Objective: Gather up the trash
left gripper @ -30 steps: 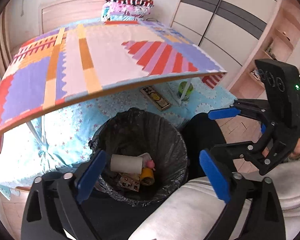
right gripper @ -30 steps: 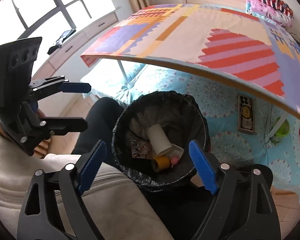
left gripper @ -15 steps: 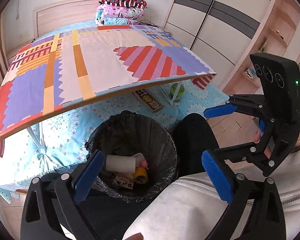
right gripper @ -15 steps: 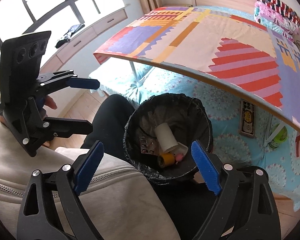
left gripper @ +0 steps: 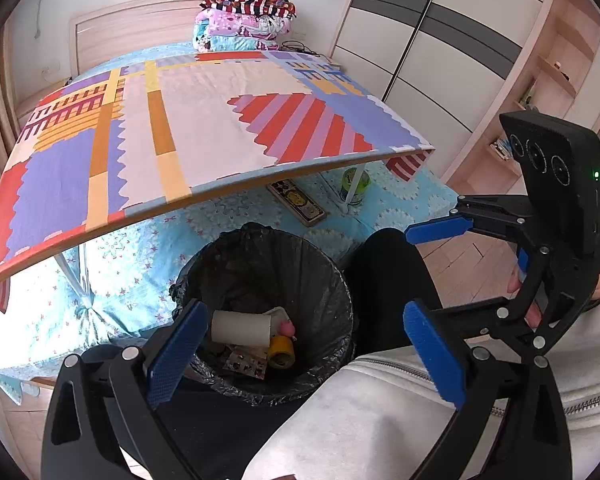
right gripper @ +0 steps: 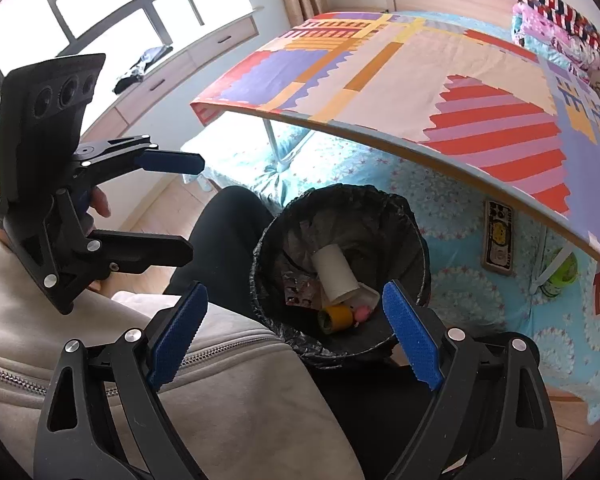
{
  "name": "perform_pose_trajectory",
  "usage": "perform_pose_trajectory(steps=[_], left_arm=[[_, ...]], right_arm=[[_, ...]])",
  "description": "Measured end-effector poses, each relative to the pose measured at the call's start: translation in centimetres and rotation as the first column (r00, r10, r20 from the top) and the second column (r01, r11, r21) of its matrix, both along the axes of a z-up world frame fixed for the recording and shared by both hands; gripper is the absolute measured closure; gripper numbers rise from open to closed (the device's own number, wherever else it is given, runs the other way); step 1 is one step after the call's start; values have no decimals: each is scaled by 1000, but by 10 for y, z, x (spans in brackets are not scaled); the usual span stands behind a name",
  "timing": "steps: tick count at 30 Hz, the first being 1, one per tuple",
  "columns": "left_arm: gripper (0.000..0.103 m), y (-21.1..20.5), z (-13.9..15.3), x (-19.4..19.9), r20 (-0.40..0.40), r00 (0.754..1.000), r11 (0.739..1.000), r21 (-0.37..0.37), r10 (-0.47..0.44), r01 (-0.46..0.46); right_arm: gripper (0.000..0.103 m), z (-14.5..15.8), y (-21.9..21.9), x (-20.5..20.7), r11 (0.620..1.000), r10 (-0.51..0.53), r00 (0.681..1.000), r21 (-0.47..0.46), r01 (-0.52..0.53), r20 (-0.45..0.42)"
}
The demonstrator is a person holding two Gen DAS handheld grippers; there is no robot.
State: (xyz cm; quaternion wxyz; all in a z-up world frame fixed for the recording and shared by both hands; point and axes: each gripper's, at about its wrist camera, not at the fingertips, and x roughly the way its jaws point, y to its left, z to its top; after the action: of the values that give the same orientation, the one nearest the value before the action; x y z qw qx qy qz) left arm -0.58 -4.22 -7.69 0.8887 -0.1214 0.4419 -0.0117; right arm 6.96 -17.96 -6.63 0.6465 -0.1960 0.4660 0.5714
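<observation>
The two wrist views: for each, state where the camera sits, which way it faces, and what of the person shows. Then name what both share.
Left wrist: behind the open left gripper, looking down into the bin; right gripper, a black trouser leg and a pale sleeve show.
Right wrist: behind the open right gripper, facing down at the bin from the other side; left gripper, leg and sleeve show.
Shared: bin, paper roll, table.

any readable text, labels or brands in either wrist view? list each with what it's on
None legible in either view.
Flat yellow-and-black printed box under the folding table: print too blurred to read.
Green round container beside the table leg: label too small.
Printed packet in the black-lined trash bin: pattern only, no readable words.
</observation>
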Motion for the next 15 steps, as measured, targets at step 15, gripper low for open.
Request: perform_pose_trajectory(steps=[15], left_arm=[[8, -1, -1, 1, 6, 1000, 1000, -14, -5, 5]], right_arm=[[13, 1, -1, 0, 1000, 0, 1000, 5, 0, 1]])
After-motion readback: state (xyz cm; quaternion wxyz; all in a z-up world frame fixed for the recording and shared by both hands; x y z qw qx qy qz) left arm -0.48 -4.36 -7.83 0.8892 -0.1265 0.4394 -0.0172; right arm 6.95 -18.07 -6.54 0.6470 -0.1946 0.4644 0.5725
